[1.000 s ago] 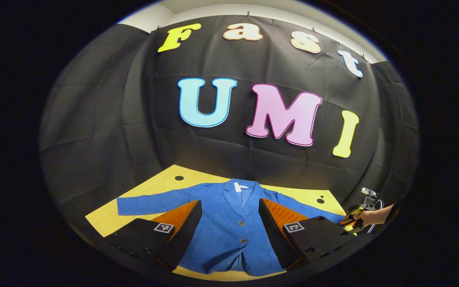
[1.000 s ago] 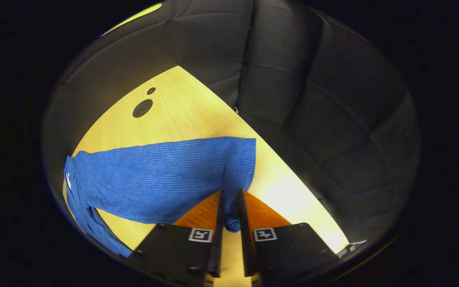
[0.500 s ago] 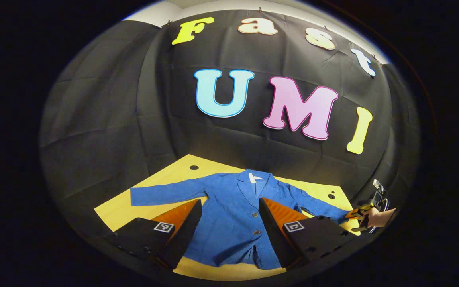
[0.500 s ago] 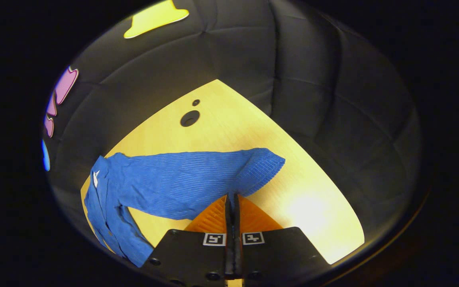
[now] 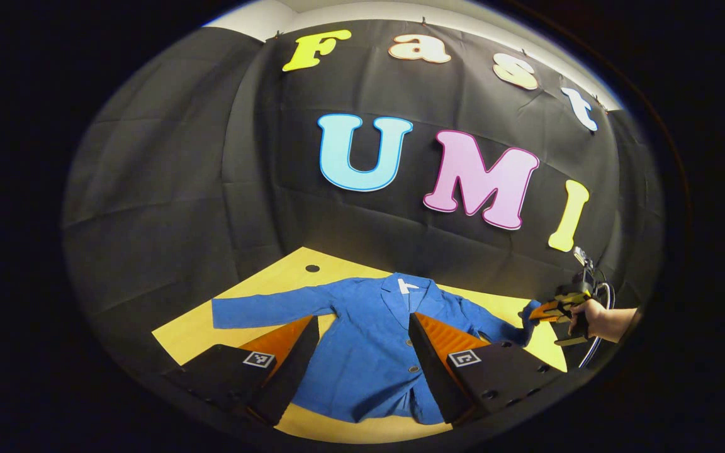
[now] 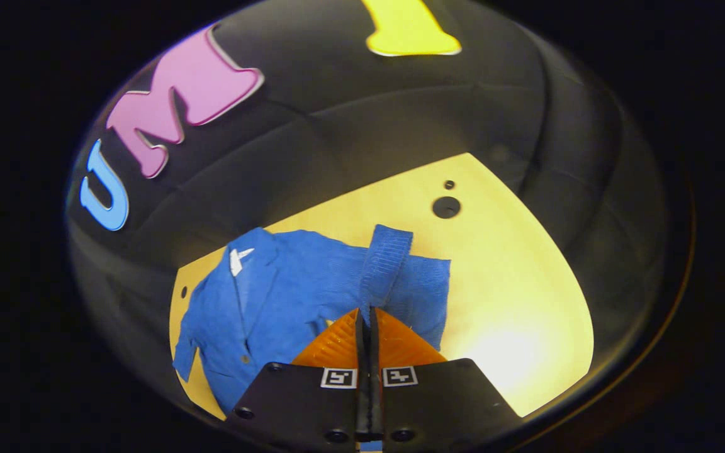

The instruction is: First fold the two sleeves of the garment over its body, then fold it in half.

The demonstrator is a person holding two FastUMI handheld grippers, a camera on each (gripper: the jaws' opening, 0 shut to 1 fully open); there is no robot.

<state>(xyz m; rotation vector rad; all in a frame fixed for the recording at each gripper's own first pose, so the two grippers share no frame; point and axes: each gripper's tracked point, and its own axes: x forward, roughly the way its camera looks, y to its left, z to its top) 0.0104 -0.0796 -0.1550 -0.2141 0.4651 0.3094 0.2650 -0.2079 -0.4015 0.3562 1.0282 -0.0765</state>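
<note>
Here, the right gripper [image 6: 365, 314] has one sleeve [image 6: 394, 264] of the blue jacket [image 5: 375, 340] pinched and raised off the yellow table [image 6: 513, 296].

Its jaws are clenched on the cuff, which stands up in a fold above the fingertips. In the left gripper view, a hand [image 5: 595, 318] holds that gripper at the table's right edge; the jacket lies face up, buttoned, collar toward the wall, its other sleeve [image 5: 262, 308] spread flat. The left gripper [image 5: 362, 340] hangs over the jacket's body, jaws wide apart, apparently clear of the cloth.
</note>
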